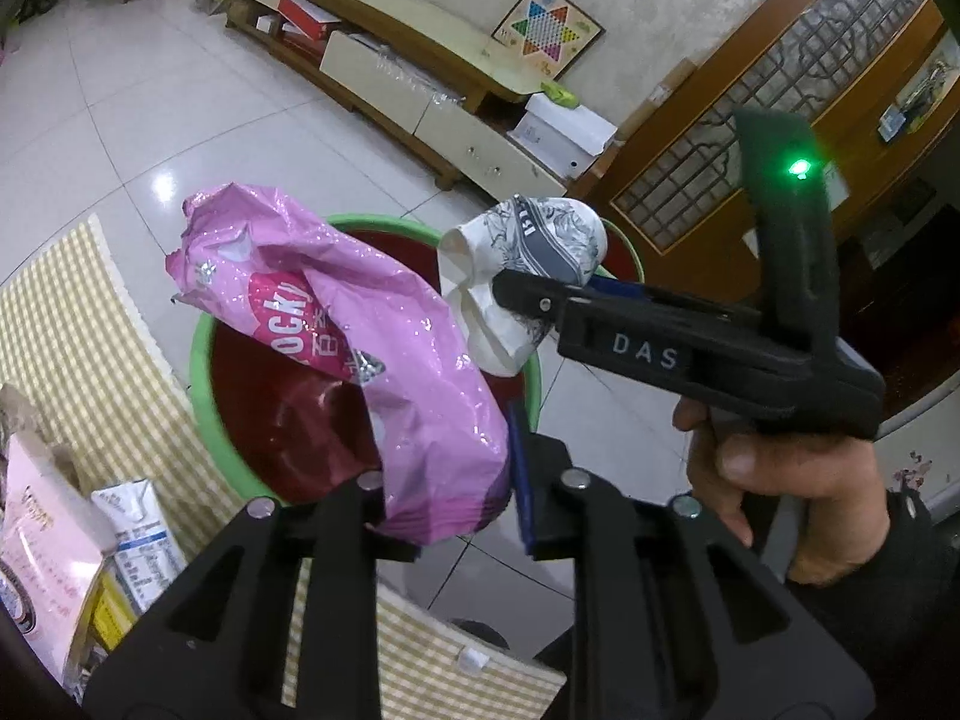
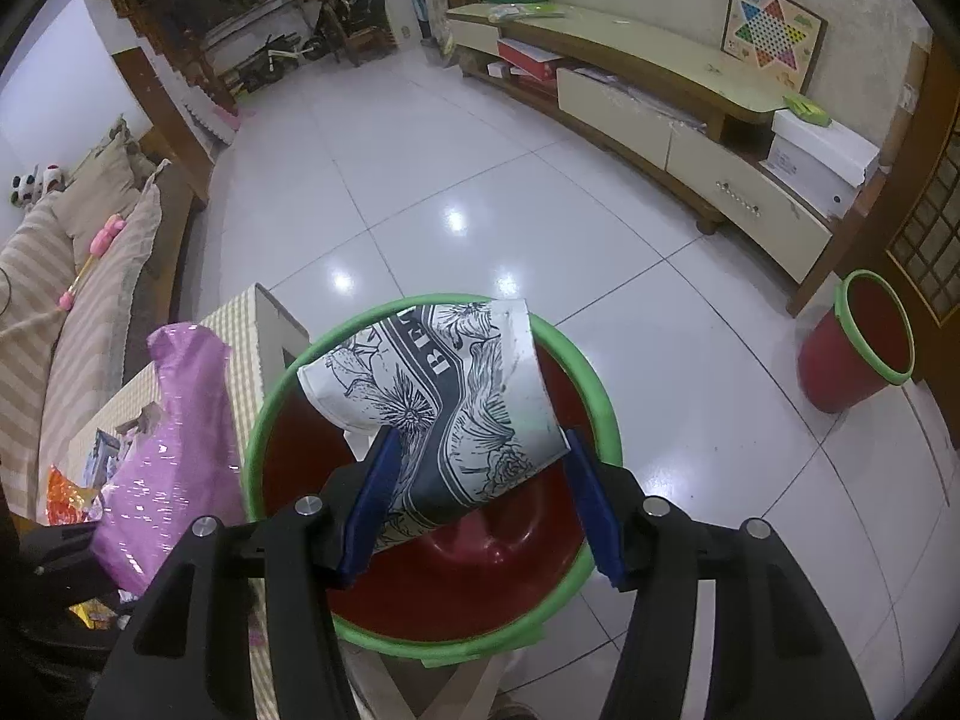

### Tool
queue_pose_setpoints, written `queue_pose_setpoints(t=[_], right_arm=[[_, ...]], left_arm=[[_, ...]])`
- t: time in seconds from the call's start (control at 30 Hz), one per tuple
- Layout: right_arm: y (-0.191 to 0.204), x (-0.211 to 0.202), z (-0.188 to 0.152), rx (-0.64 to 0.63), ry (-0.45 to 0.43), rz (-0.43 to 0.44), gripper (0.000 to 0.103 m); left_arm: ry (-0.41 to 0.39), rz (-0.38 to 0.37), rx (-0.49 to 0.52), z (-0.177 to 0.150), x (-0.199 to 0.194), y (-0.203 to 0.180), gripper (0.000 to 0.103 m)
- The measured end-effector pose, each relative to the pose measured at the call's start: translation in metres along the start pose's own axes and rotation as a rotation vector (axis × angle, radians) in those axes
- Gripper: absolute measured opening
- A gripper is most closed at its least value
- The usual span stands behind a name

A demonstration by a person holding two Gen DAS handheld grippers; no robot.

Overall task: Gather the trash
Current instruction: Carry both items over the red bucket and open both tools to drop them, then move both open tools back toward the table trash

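A red bin with a green rim (image 1: 201, 360) (image 2: 264, 420) stands below both grippers. My left gripper (image 1: 450, 504) is shut on a crumpled pink snack bag (image 1: 372, 348) and holds it over the bin; the bag also shows at the left of the right wrist view (image 2: 174, 450). My right gripper (image 2: 480, 492) is shut on a crushed white paper cup with black flower print (image 2: 444, 396), held above the bin's opening. In the left wrist view the right gripper (image 1: 516, 294) comes in from the right with the cup (image 1: 522, 264).
A table with a yellow checked cloth (image 1: 66, 324) holds a milk carton (image 1: 141, 534) and a pink packet (image 1: 42, 564). A second red bin (image 2: 858, 342) stands on the tiled floor by a wooden door. A low TV cabinet (image 2: 648, 96) runs along the wall.
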State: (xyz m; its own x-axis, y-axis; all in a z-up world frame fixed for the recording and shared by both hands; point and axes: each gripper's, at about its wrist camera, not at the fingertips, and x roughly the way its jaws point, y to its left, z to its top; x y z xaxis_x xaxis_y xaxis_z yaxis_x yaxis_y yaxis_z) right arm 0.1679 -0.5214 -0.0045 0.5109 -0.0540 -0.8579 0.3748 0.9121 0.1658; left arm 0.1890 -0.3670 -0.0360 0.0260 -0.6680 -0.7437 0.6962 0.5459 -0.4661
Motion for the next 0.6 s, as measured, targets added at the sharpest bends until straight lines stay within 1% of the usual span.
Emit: queue_pose_setpoints(t=[0.03,0.07,0.1,0.17,0.23,0.3,0.4,0.47,0.5,0.6], right_arm=[[0.000,0.000,0.000,0.003,0.000,0.000,0.056],[-0.001,0.000,0.001,0.006,0.000,0.001,0.065],[-0.001,-0.001,0.001,0.013,-0.007,0.000,0.072],[0.000,-0.001,0.001,0.014,-0.012,-0.004,0.074],[0.002,-0.001,0.000,0.008,-0.010,-0.003,0.076],[0.003,0.000,0.000,0.002,-0.011,0.001,0.078],[0.006,-0.002,-0.002,-0.007,-0.020,-0.003,0.083],[0.006,-0.002,-0.001,-0.009,-0.026,0.004,0.084],[0.006,-0.003,0.000,-0.015,-0.032,0.001,0.084],[0.014,-0.008,-0.001,-0.049,-0.055,-0.016,0.086]], left_arm=[[-0.002,0.007,-0.001,0.003,0.001,-0.003,0.042],[-0.009,0.014,-0.004,0.002,0.001,-0.004,0.050],[-0.016,0.015,-0.007,0.000,-0.002,-0.005,0.063],[-0.021,0.016,-0.008,0.000,-0.004,-0.006,0.066],[-0.028,0.040,-0.007,-0.001,-0.008,-0.005,0.078],[-0.041,0.054,-0.013,-0.001,-0.013,-0.003,0.083],[-0.054,0.073,-0.032,-0.003,-0.021,0.002,0.093],[-0.061,0.084,-0.038,-0.004,-0.024,0.003,0.094],[-0.065,0.098,-0.043,-0.006,-0.028,0.005,0.096],[-0.092,0.130,-0.067,-0.013,-0.042,0.012,0.097]])
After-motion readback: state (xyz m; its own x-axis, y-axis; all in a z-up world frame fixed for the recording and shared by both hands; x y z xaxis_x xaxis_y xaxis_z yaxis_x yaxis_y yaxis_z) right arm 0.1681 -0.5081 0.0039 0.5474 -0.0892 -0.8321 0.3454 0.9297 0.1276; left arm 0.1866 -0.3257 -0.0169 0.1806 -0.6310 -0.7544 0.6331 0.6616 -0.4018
